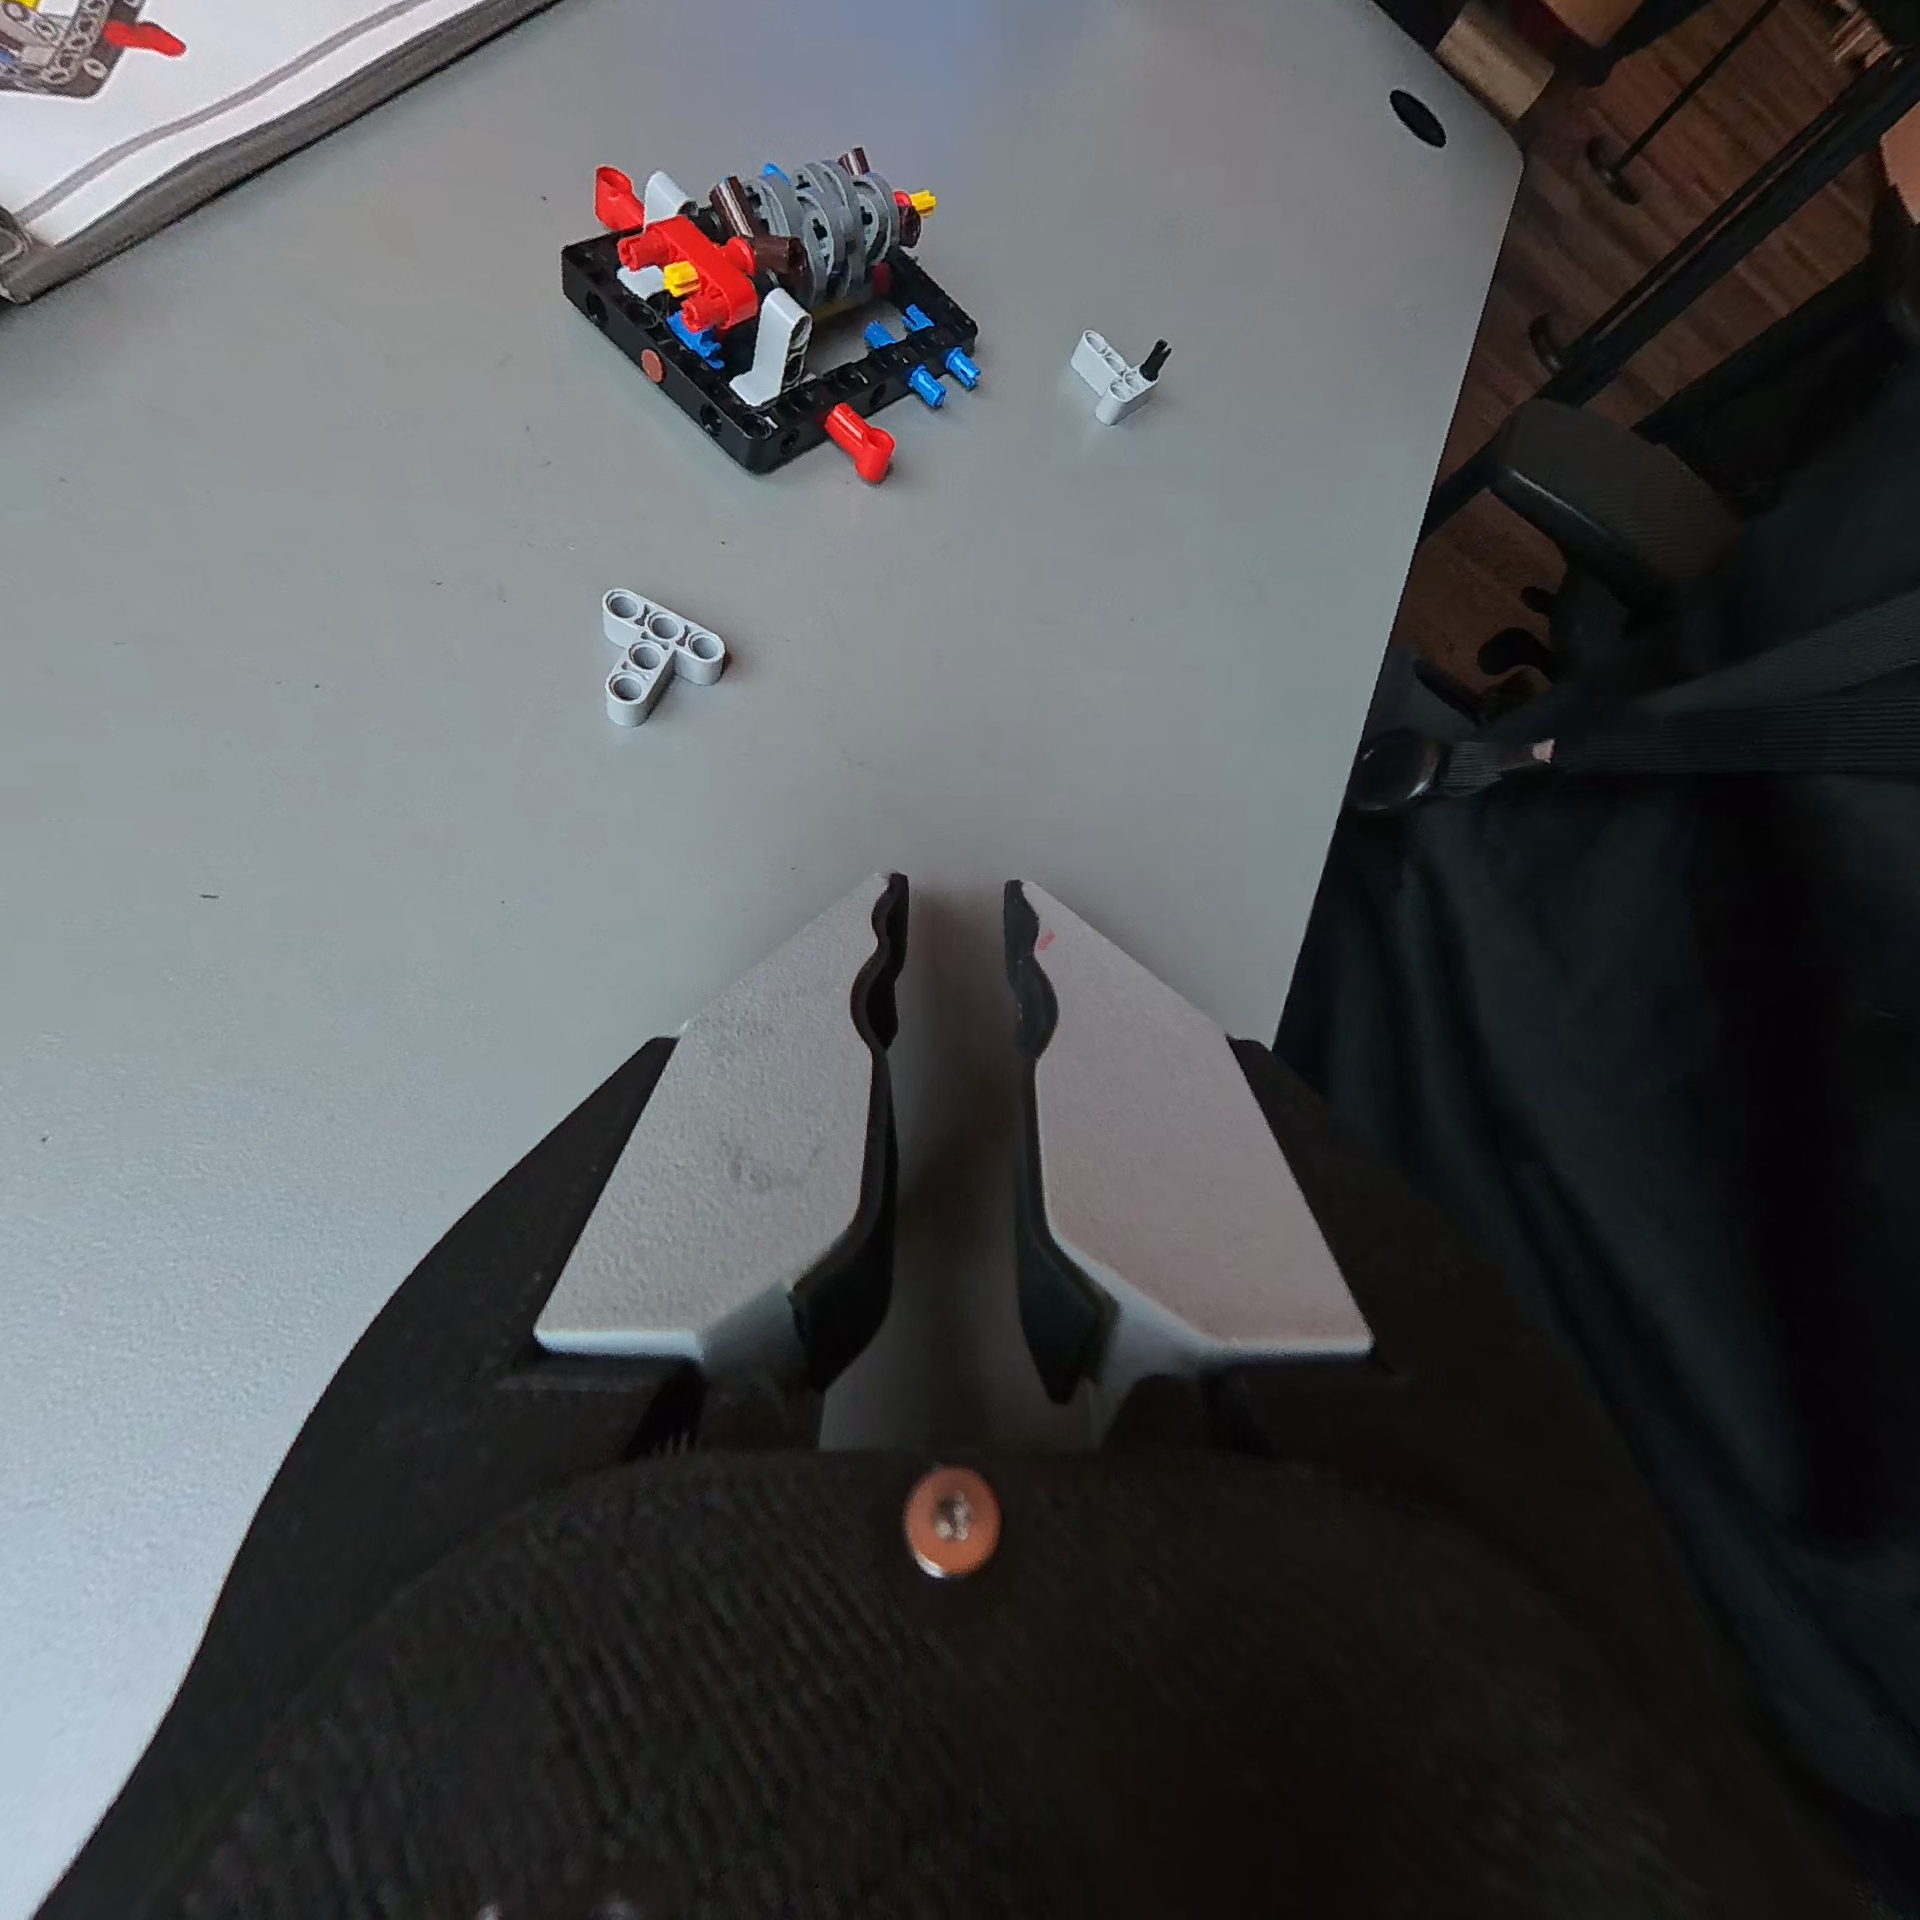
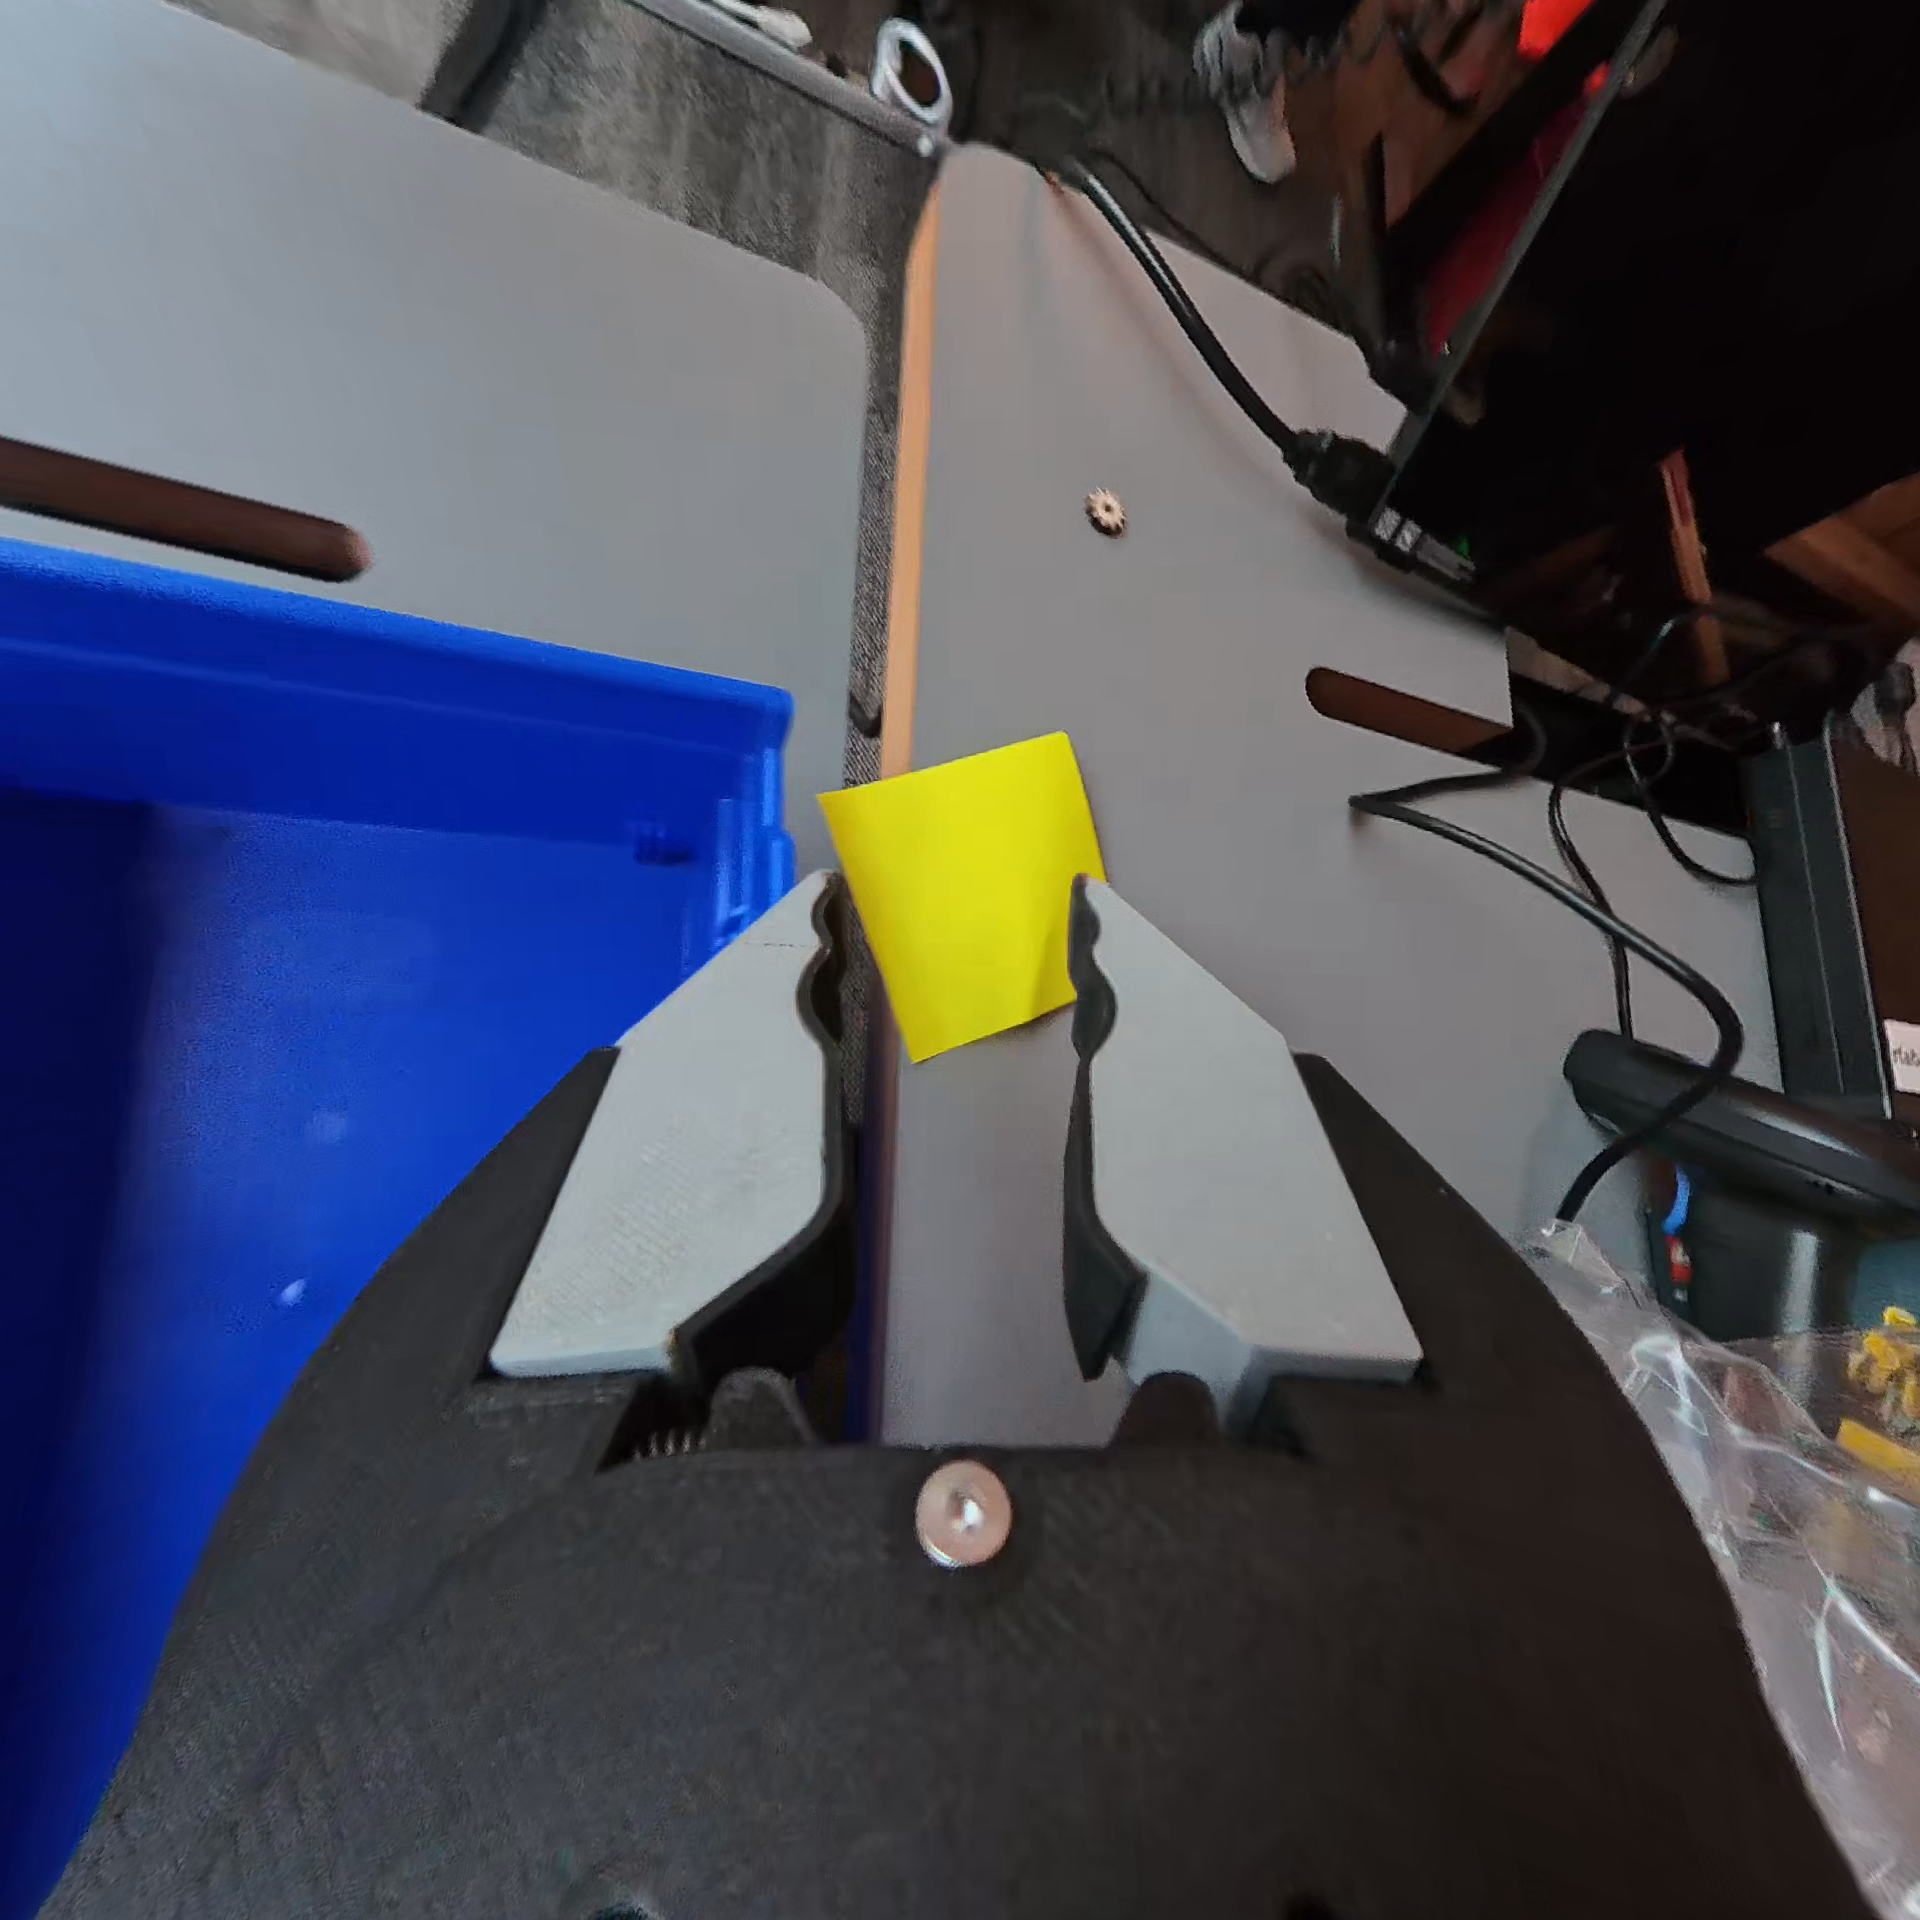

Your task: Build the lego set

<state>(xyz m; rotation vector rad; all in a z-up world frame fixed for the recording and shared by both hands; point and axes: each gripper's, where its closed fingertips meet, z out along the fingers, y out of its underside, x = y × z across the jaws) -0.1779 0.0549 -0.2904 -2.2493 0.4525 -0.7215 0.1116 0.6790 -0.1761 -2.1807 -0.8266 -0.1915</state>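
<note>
In the left wrist view a partly built lego model [image 1: 764, 312] with a black frame, red, blue and grey parts sits on the grey table [image 1: 312, 831]. A grey T-shaped beam [image 1: 657, 655] lies in front of it, and a small grey L-shaped piece with a black pin [image 1: 1117, 376] lies to its right. My left gripper [image 1: 956, 894] is open and empty, well short of the pieces. My right gripper [image 2: 956, 894] is open and empty over another table, with a yellow paper square [image 2: 961, 894] lying beyond its tips.
An instruction booklet [image 1: 156, 114] lies at the far left. The table edge and a dark chair [image 1: 1621, 520] are to the right. In the right wrist view a blue bin [image 2: 343, 935] is at the left, a small gear [image 2: 1105, 512] lies farther off, cables [image 2: 1621, 914] and a plastic bag of parts [image 2: 1808, 1475] are at the right. From the right gripper's tips to the small gear [image 2: 1105, 512] is close to 20 centimeters.
</note>
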